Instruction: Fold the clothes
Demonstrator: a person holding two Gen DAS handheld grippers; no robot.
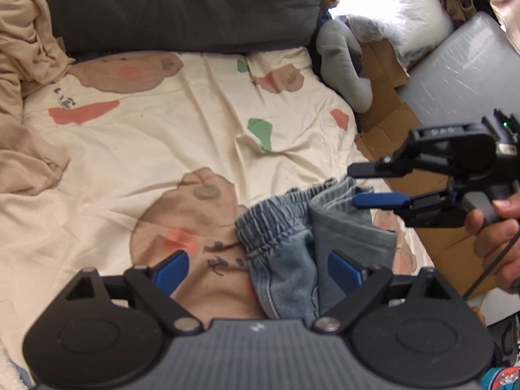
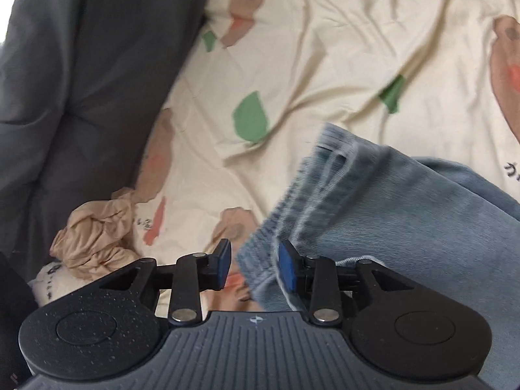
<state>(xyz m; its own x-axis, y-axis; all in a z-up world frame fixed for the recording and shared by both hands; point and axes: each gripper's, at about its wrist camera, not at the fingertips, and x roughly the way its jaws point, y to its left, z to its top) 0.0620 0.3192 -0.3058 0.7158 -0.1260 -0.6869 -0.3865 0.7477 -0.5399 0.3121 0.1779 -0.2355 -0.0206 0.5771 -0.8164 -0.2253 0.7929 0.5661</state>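
Lying bunched, faded denim jeans (image 1: 286, 260) w/ ribbed elastic waistband, wrinkled cream sheet (image 1: 162, 136)

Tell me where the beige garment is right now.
The crumpled beige garment lies at the left edge of the left wrist view, on the patterned bedsheet, beside the dark grey cushion, well apart from the jeans.

Left gripper (image 1: 256, 271) wide open; right gripper (image 2: 255, 266) parted.

We see soft, even daylight on the cream bedsheet (image 1: 136, 136), with glare blowing out the white pillow (image 1: 390, 3) at one o'clock. Fisheye bending darkens our corners. In the right wrist view, the denim shorts (image 2: 373, 195) are motion-blurred at four o'clock.
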